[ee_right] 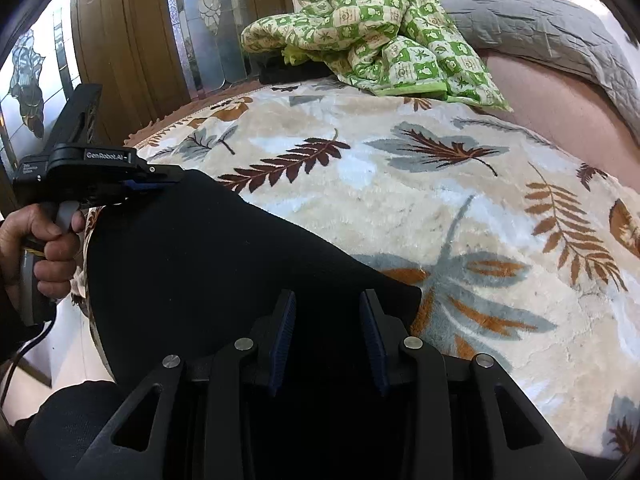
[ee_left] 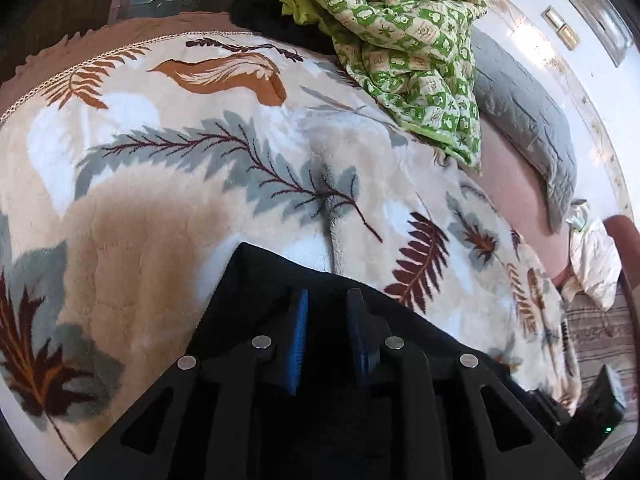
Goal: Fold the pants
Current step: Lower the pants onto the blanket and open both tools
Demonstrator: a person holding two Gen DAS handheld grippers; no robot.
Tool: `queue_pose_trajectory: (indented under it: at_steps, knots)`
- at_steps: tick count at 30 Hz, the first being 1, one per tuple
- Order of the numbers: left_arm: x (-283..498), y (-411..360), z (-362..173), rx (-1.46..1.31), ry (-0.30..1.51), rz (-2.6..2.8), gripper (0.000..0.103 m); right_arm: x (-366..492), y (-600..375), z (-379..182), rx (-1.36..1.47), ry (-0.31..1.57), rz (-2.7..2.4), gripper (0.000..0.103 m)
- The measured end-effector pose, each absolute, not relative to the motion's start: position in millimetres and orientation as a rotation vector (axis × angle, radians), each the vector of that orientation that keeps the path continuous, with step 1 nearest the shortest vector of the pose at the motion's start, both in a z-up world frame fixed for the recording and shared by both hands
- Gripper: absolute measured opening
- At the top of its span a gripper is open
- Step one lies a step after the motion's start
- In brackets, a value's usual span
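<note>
Black pants (ee_right: 224,256) lying on leaf-print blanket (ee_right: 400,208), near bed edge. Left gripper (ee_right: 160,178) pinching one corner; right gripper (ee_right: 327,336) fingers parted over fabric. Soft, limp, light cloth: best gripping at corners.

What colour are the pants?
Plain black pants, seen best in the right wrist view.

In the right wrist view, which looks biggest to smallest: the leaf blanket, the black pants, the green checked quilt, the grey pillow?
1. Leaf blanket.
2. Black pants, enlarged by nearness to the camera.
3. Green checked quilt.
4. Grey pillow, partly cut off, so its place after the quilt is unsure.
</note>
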State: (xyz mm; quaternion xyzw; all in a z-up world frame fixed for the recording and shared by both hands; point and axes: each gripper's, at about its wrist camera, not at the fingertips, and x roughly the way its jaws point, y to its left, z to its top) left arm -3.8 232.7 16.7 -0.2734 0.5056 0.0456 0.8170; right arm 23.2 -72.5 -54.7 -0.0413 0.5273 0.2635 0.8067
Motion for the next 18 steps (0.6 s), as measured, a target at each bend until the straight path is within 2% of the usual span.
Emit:
queue_pose_trajectory:
  at_steps: [2,3,6,7,8,11,14,18]
  knots:
    - [-10,232,30,-0.604,1.076,0.13,0.024,27,-76,-42,-0.072,1.188,0.57,0.038]
    - [-17,224,42,-0.616,1.059,0.131,0.029,29,-81,-34,-0.039,1.206,0.572,0.039]
    - [-37,187,76,-0.674,0.991,0.013,0.048,21,-119,8,-0.013,1.137,0.573,0.048]
    - [-42,175,83,-0.695,0.976,-0.037,0.051,16,-136,21,-0.04,1.108,0.553,0.054]
    - [-46,158,90,-0.712,0.963,-0.103,0.052,8,-159,33,-0.06,1.086,0.523,0.057]
    - [-58,110,94,-0.72,0.967,-0.267,0.06,-13,-231,46,-0.048,1.09,0.383,0.057]
    - [-64,72,79,-0.674,1.01,-0.353,0.061,-38,-292,46,-0.021,1.091,0.238,0.057]
    - [-71,47,52,-0.587,1.092,-0.361,0.059,-61,-319,26,0.045,1.114,0.27,0.057]
